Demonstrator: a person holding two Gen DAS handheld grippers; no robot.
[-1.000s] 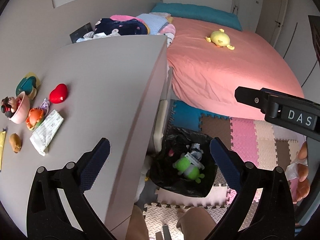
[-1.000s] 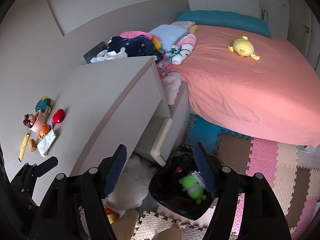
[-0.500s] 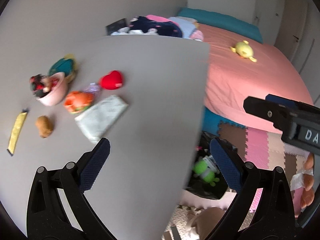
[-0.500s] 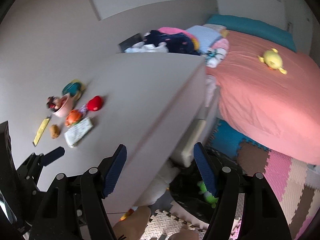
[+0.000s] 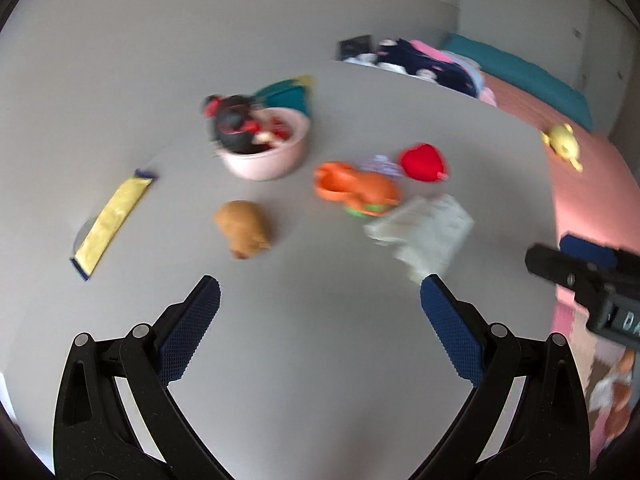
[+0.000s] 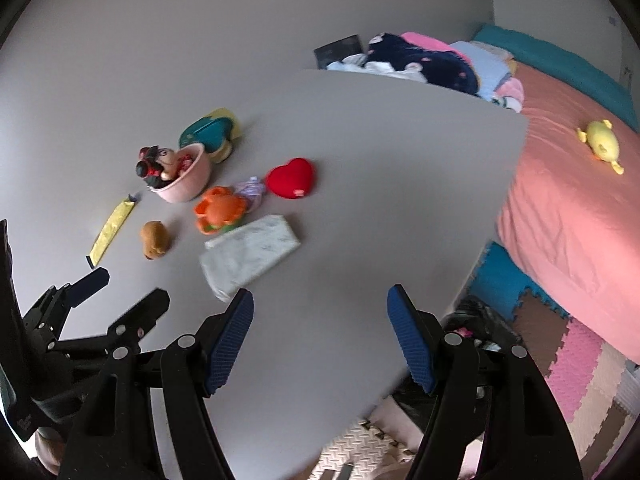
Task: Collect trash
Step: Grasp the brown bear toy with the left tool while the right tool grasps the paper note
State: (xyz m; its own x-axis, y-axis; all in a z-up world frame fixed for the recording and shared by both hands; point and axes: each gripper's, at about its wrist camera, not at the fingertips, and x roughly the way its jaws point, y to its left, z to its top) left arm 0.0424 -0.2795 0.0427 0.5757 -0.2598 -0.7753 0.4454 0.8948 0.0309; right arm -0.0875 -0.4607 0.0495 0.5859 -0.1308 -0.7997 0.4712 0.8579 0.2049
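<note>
On the grey table (image 5: 320, 360) (image 6: 380, 160) lie a white crumpled wrapper (image 5: 424, 232) (image 6: 248, 254) and a yellow wrapper strip (image 5: 112, 220) (image 6: 111, 232). My left gripper (image 5: 320, 304) is open and empty, hovering over the table just short of the white wrapper. It also shows in the right wrist view (image 6: 120, 292). My right gripper (image 6: 320, 332) is open and empty, above the table's near part, right of the white wrapper. The black trash bag (image 6: 480, 320) sits on the floor beside the table, mostly hidden by my right finger.
Toys stand near the wrappers: a pink bowl with a doll (image 5: 264, 148) (image 6: 180, 176), a red heart (image 5: 424, 162) (image 6: 292, 178), an orange toy (image 5: 356, 190) (image 6: 220, 208), a brown plush (image 5: 244, 228) (image 6: 154, 238). A pink bed (image 6: 580, 168) is at right, foam mats (image 6: 560, 352) below.
Both grippers have swung left from the floor bag towards the table. The toys and wrappers now fill the middle of the left wrist view. Both stay open.
</note>
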